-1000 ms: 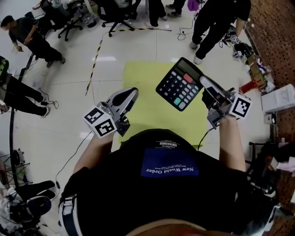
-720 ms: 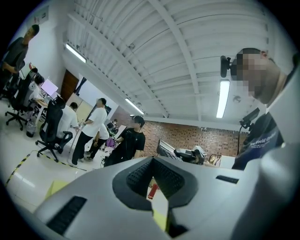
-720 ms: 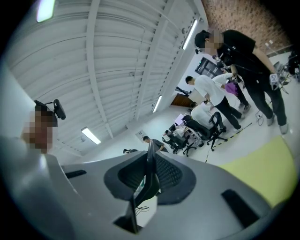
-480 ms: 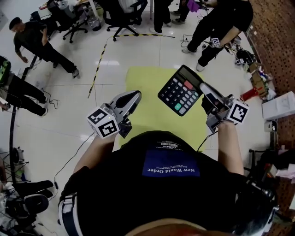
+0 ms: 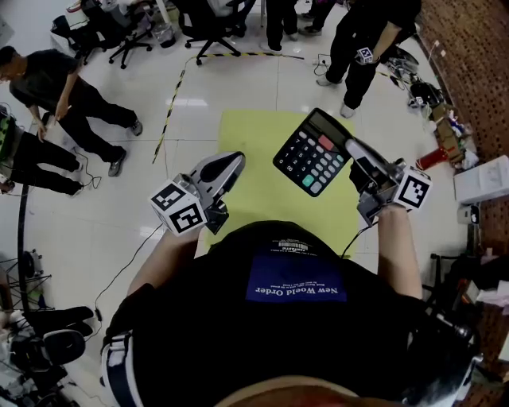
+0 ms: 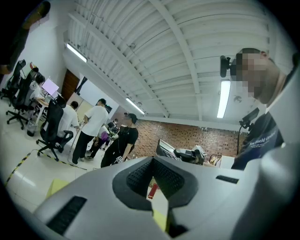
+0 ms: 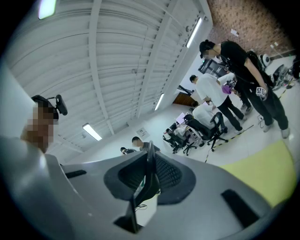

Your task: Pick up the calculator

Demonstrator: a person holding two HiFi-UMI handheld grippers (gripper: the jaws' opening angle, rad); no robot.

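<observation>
- The right claw (image 5: pixel 351 148) pinches a black desk calculator (image 5: pixel 312 151) with pale keys, one red key and one teal key. It grips the calculator by its right edge.
- In the right gripper view the right claw (image 7: pixel 147 174) has the black calculator (image 7: pixel 149 161) standing edge-on between its two dark ribbed pads. The jaws are parted only by the thickness of the case and press on both of its faces.
- The calculator is off the floor, held out in front of the person. Its keypad faces up and its display end is on the far side. It hangs over the right part of a flat yellow-green rectangular mat (image 5: pixel 248 135).
- The mat lies on the white tiled floor (image 5: pixel 103 207).
- The left claw (image 5: pixel 231 163) is held out over the left part of the mat, well apart from the calculator.
- In the left gripper view the left claw (image 6: pixel 153 183) has its jaws almost together. Only a thin slit shows between the pads, and floor and mat can be seen through it. Nothing sits between the jaws.
- Each gripper carries a white cube with black square markers, one on the left (image 5: pixel 178 209) and one on the right (image 5: pixel 414 187), on the end near the person.
- At the far side, people in dark clothes (image 5: pixel 60 91) stand on the floor beside black office chairs (image 5: pixel 208 24).
</observation>
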